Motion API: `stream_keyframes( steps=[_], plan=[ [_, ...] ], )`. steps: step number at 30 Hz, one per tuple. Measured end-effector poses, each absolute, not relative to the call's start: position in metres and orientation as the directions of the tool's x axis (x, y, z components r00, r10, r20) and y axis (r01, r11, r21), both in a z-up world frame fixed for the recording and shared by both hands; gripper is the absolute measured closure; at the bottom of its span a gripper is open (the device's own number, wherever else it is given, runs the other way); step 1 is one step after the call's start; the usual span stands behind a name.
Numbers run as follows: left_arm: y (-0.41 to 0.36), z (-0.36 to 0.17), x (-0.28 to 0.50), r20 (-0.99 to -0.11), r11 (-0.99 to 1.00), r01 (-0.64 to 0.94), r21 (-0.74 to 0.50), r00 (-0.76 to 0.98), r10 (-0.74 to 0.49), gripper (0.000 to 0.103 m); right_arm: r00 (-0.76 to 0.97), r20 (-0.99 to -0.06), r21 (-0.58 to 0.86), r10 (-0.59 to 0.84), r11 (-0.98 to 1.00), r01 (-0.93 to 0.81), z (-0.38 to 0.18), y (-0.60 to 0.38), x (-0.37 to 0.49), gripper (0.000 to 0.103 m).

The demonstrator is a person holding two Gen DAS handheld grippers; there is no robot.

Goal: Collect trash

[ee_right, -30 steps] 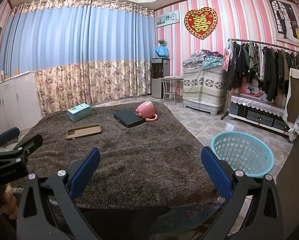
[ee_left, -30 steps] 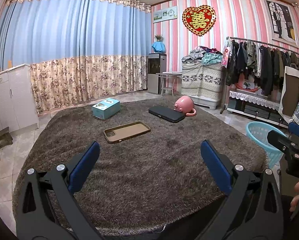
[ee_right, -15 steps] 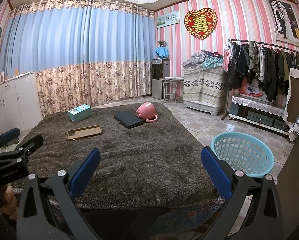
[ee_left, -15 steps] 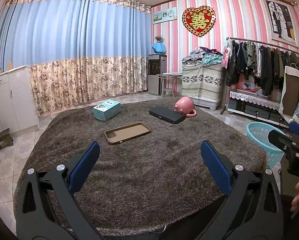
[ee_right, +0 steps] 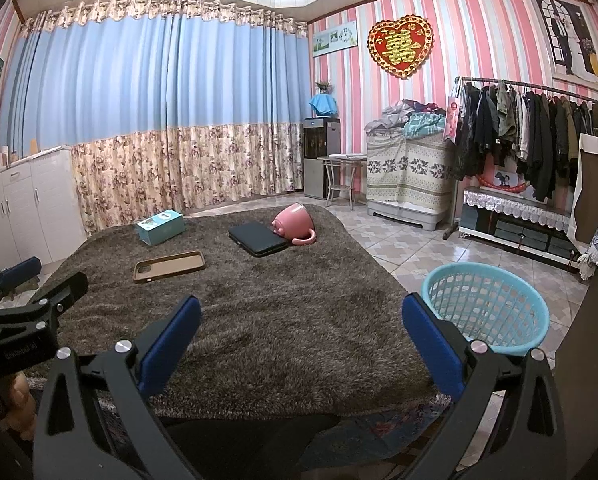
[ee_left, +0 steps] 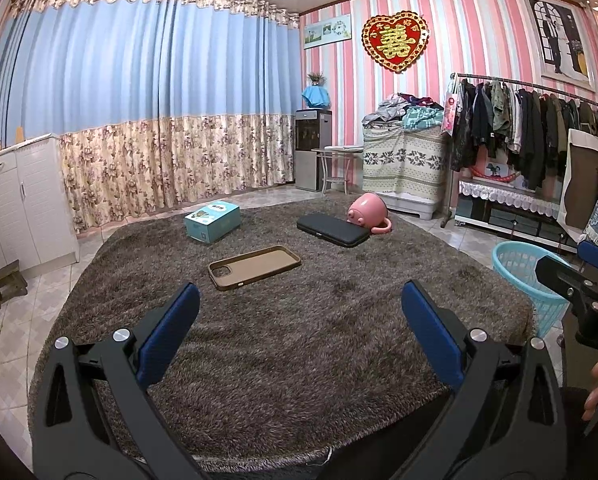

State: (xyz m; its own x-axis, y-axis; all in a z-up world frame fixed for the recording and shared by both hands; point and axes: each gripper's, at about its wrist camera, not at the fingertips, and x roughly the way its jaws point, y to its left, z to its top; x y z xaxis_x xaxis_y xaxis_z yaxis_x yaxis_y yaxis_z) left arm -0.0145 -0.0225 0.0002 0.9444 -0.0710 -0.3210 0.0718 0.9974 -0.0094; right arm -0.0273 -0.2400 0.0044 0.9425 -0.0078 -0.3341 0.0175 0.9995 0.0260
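Note:
On the shaggy brown surface (ee_left: 299, 340) lie a teal box (ee_left: 212, 221), a brown phone case (ee_left: 255, 267), a black flat case (ee_left: 332, 230) and a pink mug on its side (ee_left: 368, 213). A light blue mesh basket (ee_right: 486, 307) stands on the floor at the right. My left gripper (ee_left: 299, 320) is open and empty above the near part of the surface. My right gripper (ee_right: 299, 320) is open and empty, with the basket just right of it. The same items show in the right wrist view: box (ee_right: 160, 227), phone case (ee_right: 169, 266), black case (ee_right: 257, 239), mug (ee_right: 295, 225).
White cabinets (ee_left: 15, 204) stand at the left. A clothes rack (ee_left: 539, 132), a covered pile (ee_left: 403, 168) and a small metal table (ee_left: 335, 168) stand at the back right. Tiled floor (ee_right: 403, 248) surrounds the surface. The right gripper shows at the right edge of the left wrist view (ee_left: 579, 284).
Both views have shifted only slightly. Both grippers stay open and empty, and the objects have not moved.

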Motion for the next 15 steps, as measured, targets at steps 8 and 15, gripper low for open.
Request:
stream_keyframes(
  steps=[8,15],
  plan=[
    [-0.0231,-0.0002,-0.0148,-0.319,0.997,0.074,-0.005,0.945,-0.072,0.005,0.943,-0.331,0.026,-0.008,1.0,0.018,0.0056,-0.2396,-0.0269,0.004],
    [-0.023,-0.0006,-0.0148,-0.32,0.997,0.075,-0.006,0.945,-0.073,0.005,0.945,-0.328,0.025,-0.007,1.0,0.016,0.0108,-0.2375,-0.0232,0.004]
  ],
)
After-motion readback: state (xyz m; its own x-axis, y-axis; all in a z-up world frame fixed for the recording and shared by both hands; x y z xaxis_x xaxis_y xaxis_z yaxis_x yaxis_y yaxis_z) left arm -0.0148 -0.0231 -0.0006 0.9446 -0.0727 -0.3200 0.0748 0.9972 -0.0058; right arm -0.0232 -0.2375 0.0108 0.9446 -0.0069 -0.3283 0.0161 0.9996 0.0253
